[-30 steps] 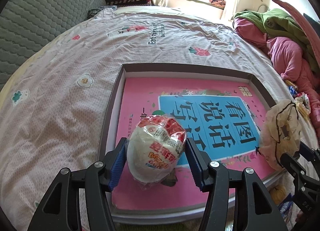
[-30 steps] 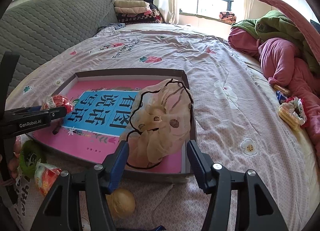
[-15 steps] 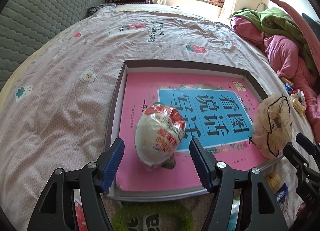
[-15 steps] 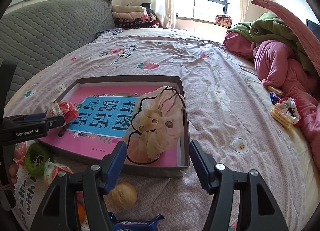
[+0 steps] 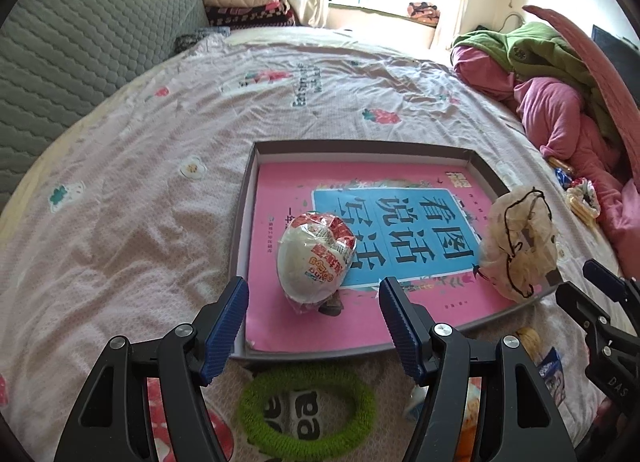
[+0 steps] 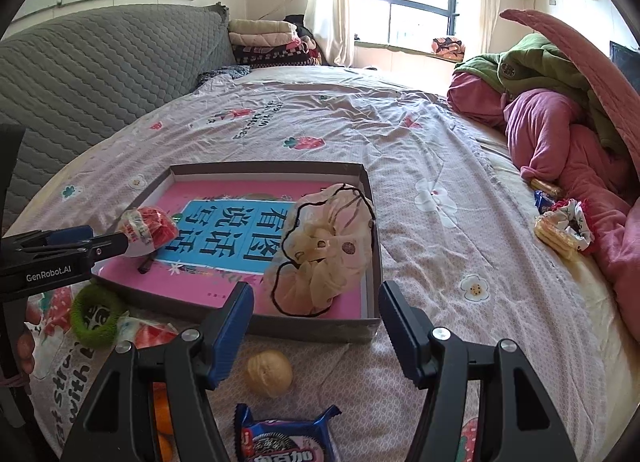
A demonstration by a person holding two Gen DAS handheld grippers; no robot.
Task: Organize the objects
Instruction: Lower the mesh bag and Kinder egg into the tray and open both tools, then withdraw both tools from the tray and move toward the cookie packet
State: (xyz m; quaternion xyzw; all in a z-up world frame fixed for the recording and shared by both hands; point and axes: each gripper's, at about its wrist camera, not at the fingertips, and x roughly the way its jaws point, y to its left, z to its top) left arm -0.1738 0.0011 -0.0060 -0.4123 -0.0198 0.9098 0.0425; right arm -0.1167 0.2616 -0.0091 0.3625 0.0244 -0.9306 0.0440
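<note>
A shallow grey box (image 5: 242, 222) (image 6: 362, 186) holding a pink book lies on the bed. A white and red wrapped snack (image 5: 316, 258) (image 6: 146, 230) rests in its near left part. A cream scrunchie with black trim (image 5: 520, 240) (image 6: 324, 252) lies in its near right corner. My left gripper (image 5: 314, 318) is open and empty, just short of the snack. My right gripper (image 6: 316, 322) is open and empty, just short of the scrunchie.
A green hair tie (image 5: 306, 408) (image 6: 96, 316), a walnut (image 6: 269, 378), a blue biscuit pack (image 6: 286, 440) and an orange (image 6: 162, 422) lie in front of the box. Biscuits and a scrunchie (image 6: 564, 224) lie at right by pink and green clothes (image 6: 560, 130).
Both grippers opened, let go of the snack and the scrunchie in the box, and drew back toward me.
</note>
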